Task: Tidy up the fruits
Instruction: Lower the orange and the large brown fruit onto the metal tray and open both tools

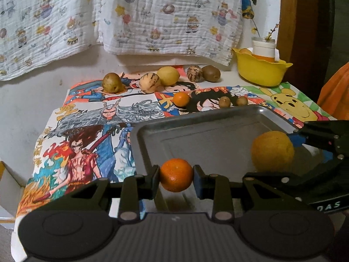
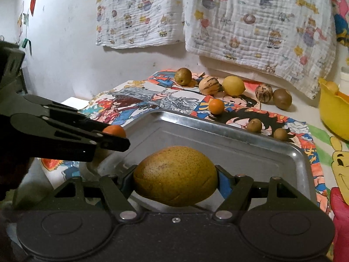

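Orange and round, a small tangerine sits squeezed between the pads of my left gripper, over the near-left corner of the metal tray. My right gripper is clamped on a big brown speckled pear, held above the same tray. More fruit lies beyond on the cartoon cloth: a lemon, a kiwi, another small tangerine. A yellow bowl stands far right.

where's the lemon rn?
Left wrist view: lemon sits on the table's far side, touching a striped fruit on its left, behind the metal tray.
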Action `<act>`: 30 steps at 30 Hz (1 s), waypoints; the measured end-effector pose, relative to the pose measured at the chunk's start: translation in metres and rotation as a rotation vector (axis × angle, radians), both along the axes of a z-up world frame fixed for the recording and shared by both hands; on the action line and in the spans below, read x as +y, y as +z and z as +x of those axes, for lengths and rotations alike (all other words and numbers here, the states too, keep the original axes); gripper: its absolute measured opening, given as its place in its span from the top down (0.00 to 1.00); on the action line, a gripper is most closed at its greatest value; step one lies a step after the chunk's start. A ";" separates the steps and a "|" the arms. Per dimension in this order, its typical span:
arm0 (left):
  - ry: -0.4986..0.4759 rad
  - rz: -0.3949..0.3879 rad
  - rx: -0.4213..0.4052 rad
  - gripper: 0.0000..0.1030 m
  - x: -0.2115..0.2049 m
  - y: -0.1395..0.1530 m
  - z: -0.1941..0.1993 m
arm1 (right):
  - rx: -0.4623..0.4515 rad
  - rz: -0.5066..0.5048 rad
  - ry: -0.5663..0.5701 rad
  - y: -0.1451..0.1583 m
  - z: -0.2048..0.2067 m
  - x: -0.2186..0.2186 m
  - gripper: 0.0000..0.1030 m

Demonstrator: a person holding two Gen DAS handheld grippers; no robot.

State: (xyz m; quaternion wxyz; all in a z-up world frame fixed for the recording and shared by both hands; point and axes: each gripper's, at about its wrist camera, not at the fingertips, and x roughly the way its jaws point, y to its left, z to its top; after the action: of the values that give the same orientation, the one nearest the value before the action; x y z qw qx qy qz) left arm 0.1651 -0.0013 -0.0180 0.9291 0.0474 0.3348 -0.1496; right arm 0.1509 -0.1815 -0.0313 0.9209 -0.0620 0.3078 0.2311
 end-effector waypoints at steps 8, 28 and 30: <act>0.024 0.022 -0.013 0.65 -0.002 -0.006 -0.012 | -0.011 -0.001 -0.042 -0.008 -0.003 -0.005 0.28; 0.052 0.019 -0.036 0.65 -0.004 -0.012 -0.022 | -0.061 0.042 -0.096 -0.015 -0.016 -0.015 0.24; 0.057 0.019 -0.044 0.62 -0.004 -0.011 -0.023 | -0.080 0.034 -0.086 -0.013 -0.020 -0.015 0.22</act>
State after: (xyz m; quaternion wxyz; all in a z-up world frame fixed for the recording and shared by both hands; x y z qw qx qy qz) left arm 0.1421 -0.0052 -0.0286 0.9397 0.0503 0.3168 -0.1189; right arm 0.1312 -0.1960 -0.0441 0.9425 -0.0425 0.2690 0.1938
